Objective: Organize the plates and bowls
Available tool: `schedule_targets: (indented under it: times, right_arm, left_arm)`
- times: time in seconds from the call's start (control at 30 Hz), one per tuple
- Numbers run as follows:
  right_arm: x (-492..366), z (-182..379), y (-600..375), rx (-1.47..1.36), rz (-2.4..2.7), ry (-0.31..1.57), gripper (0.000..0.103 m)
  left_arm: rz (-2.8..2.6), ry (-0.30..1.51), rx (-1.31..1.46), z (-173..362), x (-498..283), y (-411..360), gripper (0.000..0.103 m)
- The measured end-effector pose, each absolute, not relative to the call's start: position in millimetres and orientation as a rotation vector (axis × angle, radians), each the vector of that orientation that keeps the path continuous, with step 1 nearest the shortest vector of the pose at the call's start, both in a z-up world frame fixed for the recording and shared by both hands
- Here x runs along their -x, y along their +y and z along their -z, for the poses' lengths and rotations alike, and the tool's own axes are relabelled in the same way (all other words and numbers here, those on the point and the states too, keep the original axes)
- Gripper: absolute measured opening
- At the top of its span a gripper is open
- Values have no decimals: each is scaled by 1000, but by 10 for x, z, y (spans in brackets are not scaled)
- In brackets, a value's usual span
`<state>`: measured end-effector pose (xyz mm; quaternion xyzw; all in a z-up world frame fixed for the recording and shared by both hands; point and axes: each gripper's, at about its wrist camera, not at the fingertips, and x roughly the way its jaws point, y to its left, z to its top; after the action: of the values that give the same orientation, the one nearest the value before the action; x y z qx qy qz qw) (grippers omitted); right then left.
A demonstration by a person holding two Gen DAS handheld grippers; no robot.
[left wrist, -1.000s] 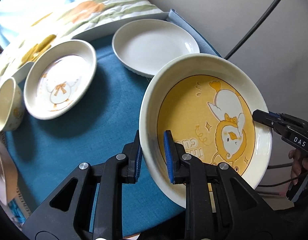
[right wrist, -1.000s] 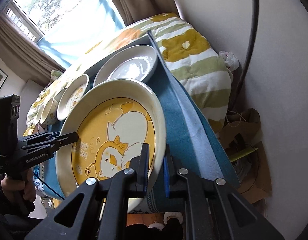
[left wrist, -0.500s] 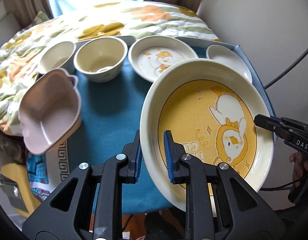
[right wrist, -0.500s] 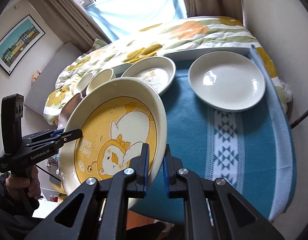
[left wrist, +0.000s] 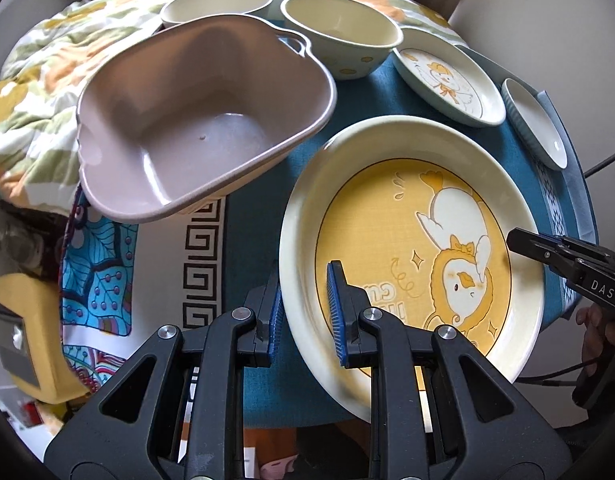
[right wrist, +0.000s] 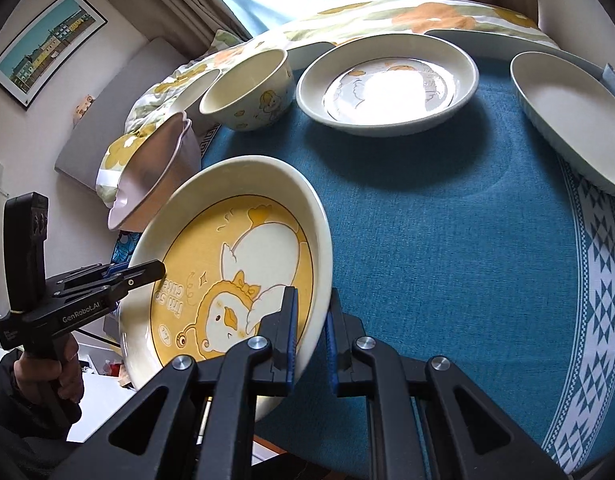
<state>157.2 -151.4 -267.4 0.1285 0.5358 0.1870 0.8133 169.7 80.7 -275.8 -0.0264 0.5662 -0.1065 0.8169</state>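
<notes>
— Starting with the large yellow plate (left wrist: pixel 411 256): where is it found, and how is it held?

— It is carried tilted above the blue tablecloth (right wrist: pixel 447 240), clear of the cloth, with its duck picture turned up. Its rim is pinched on two opposite sides. The left gripper (left wrist: pixel 303 312) is clamped on the near rim, one blue pad outside the wall and one inside. The right gripper (right wrist: pixel 310 330) is clamped on the opposite rim in the same way. Both are seen closed on the plate, and nothing else is gripped by either.

— What is laid out around it?

— A pink plastic basin (left wrist: pixel 199 120) is seen just beside the plate, to its left in the left wrist view, overhanging the edge of the blue cloth. Behind the basin two bowls are set: a cream bowl (left wrist: pixel 217 4) and a bowl with a duck print (right wrist: pixel 249 88). Next along the row a smaller duck plate (right wrist: pixel 387 84) is placed flat on the cloth, and a plain white plate (right wrist: pixel 567 116) is set at the far right end.

— And beyond the table?

— A flowered quilt (left wrist: pixel 31 92) is bunched against the far edge, and a framed picture (right wrist: pixel 47 44) is hung on the wall.
</notes>
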Motion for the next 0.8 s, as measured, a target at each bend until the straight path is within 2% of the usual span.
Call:
schedule_targets:
  times: [0.8]
  right_arm:
    - [-1647,2783,-1389,-220,-390,1131,14]
  left_arm:
    - [180,1190,49,2912,-1650,838,18]
